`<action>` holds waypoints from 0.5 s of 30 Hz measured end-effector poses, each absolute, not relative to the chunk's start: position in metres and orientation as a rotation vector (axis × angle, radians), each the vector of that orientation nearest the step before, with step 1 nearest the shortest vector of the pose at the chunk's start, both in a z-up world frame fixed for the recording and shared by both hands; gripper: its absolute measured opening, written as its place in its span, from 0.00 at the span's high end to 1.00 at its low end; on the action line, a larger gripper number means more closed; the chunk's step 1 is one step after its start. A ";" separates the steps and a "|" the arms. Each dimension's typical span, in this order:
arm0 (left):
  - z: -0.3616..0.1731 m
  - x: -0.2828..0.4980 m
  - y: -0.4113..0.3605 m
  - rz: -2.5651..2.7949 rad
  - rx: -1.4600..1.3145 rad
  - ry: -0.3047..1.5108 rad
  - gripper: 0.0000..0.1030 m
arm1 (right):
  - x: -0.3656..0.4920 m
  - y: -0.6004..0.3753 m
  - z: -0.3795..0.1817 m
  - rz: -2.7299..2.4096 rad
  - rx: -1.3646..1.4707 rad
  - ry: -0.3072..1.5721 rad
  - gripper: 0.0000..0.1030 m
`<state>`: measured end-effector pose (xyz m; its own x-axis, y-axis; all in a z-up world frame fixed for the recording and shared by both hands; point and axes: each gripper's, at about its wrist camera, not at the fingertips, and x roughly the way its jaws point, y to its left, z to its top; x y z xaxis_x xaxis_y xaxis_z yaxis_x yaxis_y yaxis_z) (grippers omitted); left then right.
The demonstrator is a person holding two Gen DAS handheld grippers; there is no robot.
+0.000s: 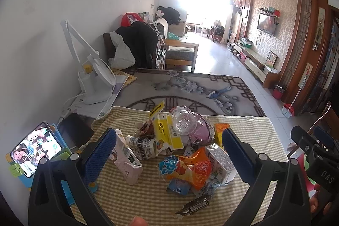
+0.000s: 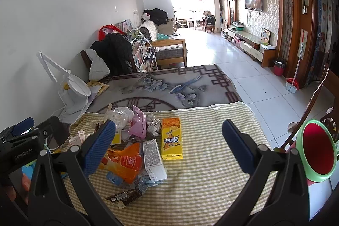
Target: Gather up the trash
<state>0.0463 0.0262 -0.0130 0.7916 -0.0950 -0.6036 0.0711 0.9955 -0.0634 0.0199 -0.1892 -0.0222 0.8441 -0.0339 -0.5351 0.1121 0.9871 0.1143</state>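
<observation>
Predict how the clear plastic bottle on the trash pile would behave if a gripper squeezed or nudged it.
The clear plastic bottle looks empty, so probably light. Its thin walls look dented already, so it would likely buckle when squeezed. Lying sideways atop the pile, against the pink wrapper, it may roll or slip off if nudged.

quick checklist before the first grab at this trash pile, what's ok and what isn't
1. Left gripper open: ok, fingers spread wide, nothing held.
2. Right gripper open: ok, nothing held.
3. Trash within view on the checked cloth: ok, piled left of centre.
4. Easy first target: ok, the yellow box lies flat at the pile's edge, its right side free.
5. Bin ready: ok, the green-rimmed bin sits at the right, mouth facing the camera.
6. Clear bottle stable: cannot tell, it rests on other trash.
</observation>
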 end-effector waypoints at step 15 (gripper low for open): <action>-0.010 0.047 0.026 -0.083 -0.038 0.653 0.08 | 0.014 -0.189 -0.024 -0.076 0.142 0.568 0.03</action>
<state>0.0472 0.0260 -0.0100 0.7911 -0.0894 -0.6052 0.0655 0.9960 -0.0616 0.0141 -0.1890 -0.0241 0.8403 -0.0324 -0.5412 0.1107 0.9874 0.1128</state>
